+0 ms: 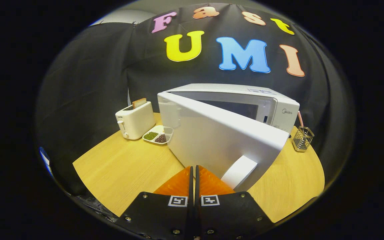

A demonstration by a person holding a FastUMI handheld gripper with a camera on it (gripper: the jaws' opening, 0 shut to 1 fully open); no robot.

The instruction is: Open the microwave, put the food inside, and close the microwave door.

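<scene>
**benchrat:** So the tongs (194,173) are pressed together with nothing between them, sitting just near of the microwave door (225,140). The door is swung partway out toward us, hinged on the left, with its handle (238,171) just right of the fingertips. You can see a slice of the dark cavity on the microwave (245,100) behind it. I'd say the opening step is half done.

**toastfan:** Agreed, that gap looks too narrow to load anything. I'd spread the fingers a bit and hook or nudge the handle edge, then follow the door's arc round to the left rather than pulling straight toward yourself. Go slow so the whole box doesn't skid on the tabletop (122,166).

**benchrat:** Where's the food though?

**toastfan:** Best guess is the divided tray (158,135) on the left, between the toaster (135,120) and the door's hinge side. It has green stuff and dark stuff in it. There's also a slice sticking out of the toaster, so I can't say for sure which one counts.

**benchrat:** Tray sits pretty close to the door's hinge end. Watch the swing so it doesn't clip it.

**toastfan:** Yep. The wire holder (302,138) on the far right is well out of the way.
</scene>
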